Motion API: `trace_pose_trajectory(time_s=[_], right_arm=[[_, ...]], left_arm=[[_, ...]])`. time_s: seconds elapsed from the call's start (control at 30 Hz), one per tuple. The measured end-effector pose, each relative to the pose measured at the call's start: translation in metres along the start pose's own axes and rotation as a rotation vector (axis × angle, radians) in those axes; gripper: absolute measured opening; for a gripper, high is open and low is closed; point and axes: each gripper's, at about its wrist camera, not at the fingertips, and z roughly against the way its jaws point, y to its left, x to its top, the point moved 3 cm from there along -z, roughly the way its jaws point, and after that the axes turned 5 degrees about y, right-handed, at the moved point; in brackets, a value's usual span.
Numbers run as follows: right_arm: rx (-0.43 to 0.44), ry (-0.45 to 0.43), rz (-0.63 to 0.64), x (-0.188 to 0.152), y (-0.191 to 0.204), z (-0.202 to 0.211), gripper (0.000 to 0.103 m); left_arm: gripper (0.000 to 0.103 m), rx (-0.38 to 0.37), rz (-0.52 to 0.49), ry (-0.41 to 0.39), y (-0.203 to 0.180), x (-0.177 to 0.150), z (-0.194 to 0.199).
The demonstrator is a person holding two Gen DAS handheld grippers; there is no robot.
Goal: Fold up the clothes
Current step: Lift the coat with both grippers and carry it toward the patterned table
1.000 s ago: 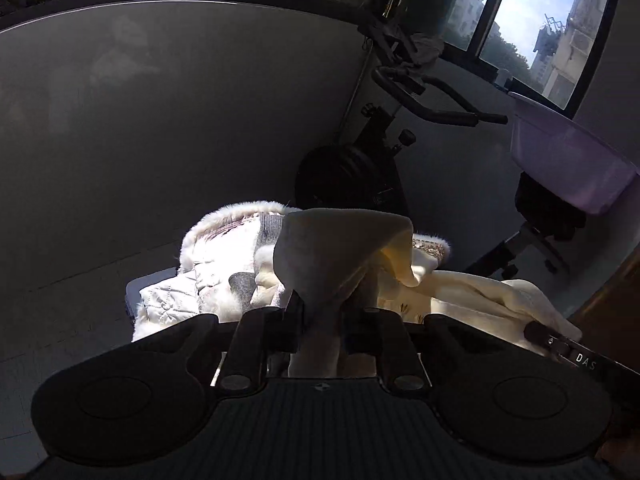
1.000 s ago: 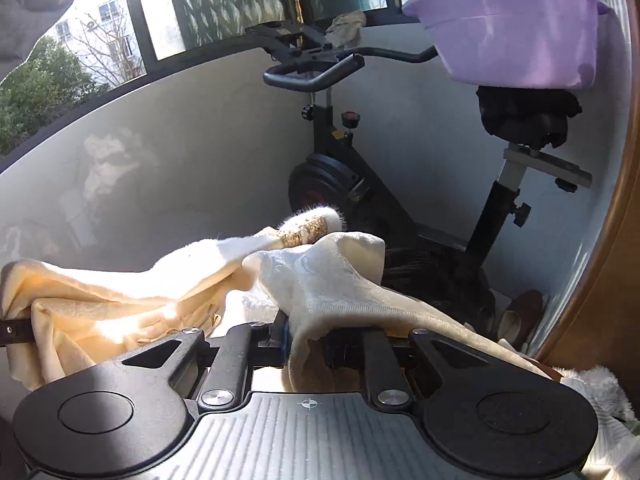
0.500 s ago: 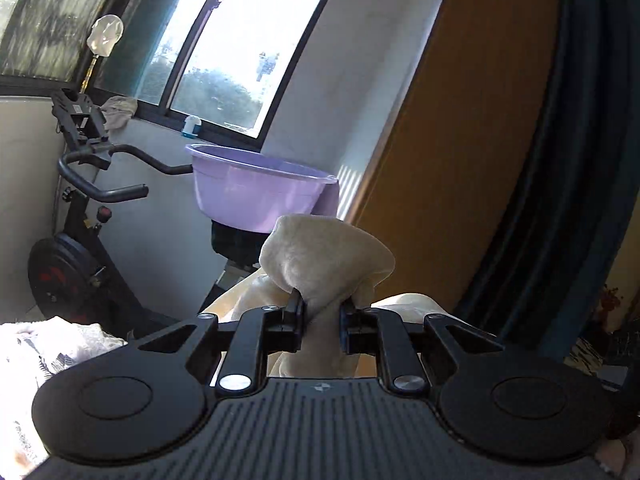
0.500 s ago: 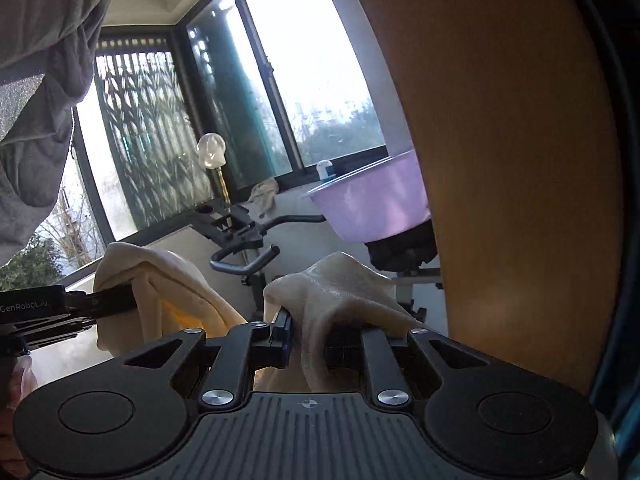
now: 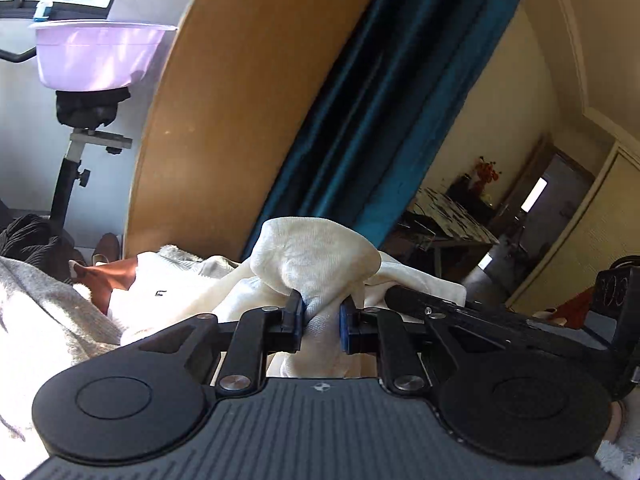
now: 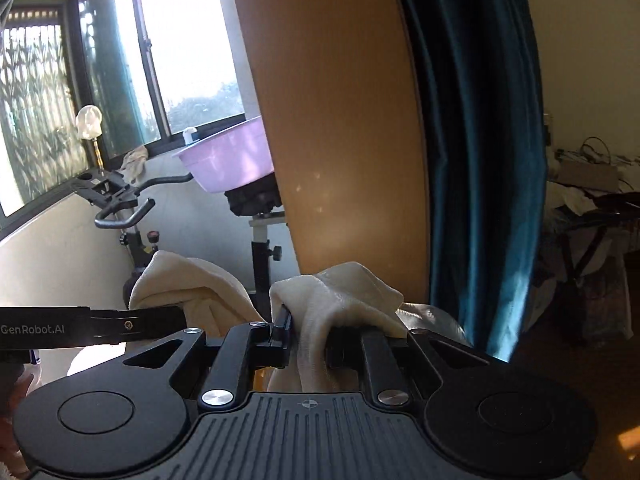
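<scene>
A cream knit garment (image 5: 316, 256) bunches up between the pads of my left gripper (image 5: 320, 320), which is shut on it. Another bunch of the same cream garment (image 6: 340, 292) is pinched in my right gripper (image 6: 308, 336), also shut on it. In the right wrist view the left gripper (image 6: 176, 320) reaches in from the left edge with a fold of the cream garment draped over its tip. In the left wrist view the right gripper (image 5: 396, 294) lies just to the right, its tip under the cloth. Both grippers hold the garment up in the air.
A pile of clothes, grey knit (image 5: 36, 312) and white (image 5: 168, 296), lies low at the left. An exercise bike (image 6: 124, 204) carries a purple basin (image 6: 228, 160) on its seat. A wooden panel (image 6: 340, 120) and a teal curtain (image 6: 480, 140) stand ahead; a cluttered room opens at the right.
Both grippers have swung to the right and risen with the cream garment still pinched in them. The view has passed from the bike and clothes pile to the wooden panel and curtain.
</scene>
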Motion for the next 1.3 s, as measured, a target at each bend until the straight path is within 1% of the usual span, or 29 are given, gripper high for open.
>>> trace_pose_trajectory(time_s=[0.17,0.3,0.43,0.47,0.5,0.57,0.67,0.77,0.83,0.93,1.07,1.17,1.3], right_arm=[[-0.051,-0.064,-0.087,-0.020,-0.069,0.040,0.013],[-0.100,-0.113,-0.097,-0.029,-0.158,0.094,0.013],[-0.152,-0.150,-0.111,-0.034,-0.260,0.152,0.013],[-0.162,-0.156,-0.108,-0.035,-0.285,0.166,0.013],[-0.175,-0.160,-0.097,-0.035,-0.309,0.179,0.013],[-0.208,-0.169,-0.075,-0.032,-0.354,0.204,0.013],[-0.256,-0.182,-0.066,-0.026,-0.416,0.239,0.013],[-0.299,-0.203,-0.044,-0.019,-0.461,0.262,0.013],[-0.336,-0.214,-0.050,-0.018,-0.490,0.275,0.013],[-0.398,-0.212,-0.095,-0.015,-0.539,0.289,0.013],[-0.466,-0.160,-0.131,-0.003,-0.608,0.278,0.013],[-0.494,-0.141,-0.141,0.011,-0.659,0.258,0.013],[-0.496,-0.150,-0.207,0.053,-0.742,0.219,0.013]], left_arm=[[0.017,-0.067,-0.074,0.032,-0.075,-0.004,-0.058],[0.017,-0.112,-0.093,0.048,-0.156,-0.008,-0.124],[0.017,-0.121,-0.115,0.071,-0.253,-0.012,-0.189],[0.017,-0.126,-0.129,0.075,-0.284,-0.013,-0.209],[0.017,-0.142,-0.134,0.077,-0.312,-0.016,-0.225],[0.017,-0.179,-0.128,0.089,-0.353,-0.022,-0.251],[0.017,-0.227,-0.130,0.119,-0.402,-0.027,-0.287],[0.017,-0.285,-0.160,0.136,-0.447,-0.027,-0.322],[0.017,-0.329,-0.189,0.144,-0.469,-0.024,-0.346],[0.017,-0.385,-0.217,0.165,-0.504,-0.023,-0.391],[0.017,-0.433,-0.240,0.206,-0.545,-0.015,-0.458],[0.017,-0.454,-0.248,0.229,-0.568,0.005,-0.513],[0.017,-0.468,-0.260,0.248,-0.594,0.047,-0.597]])
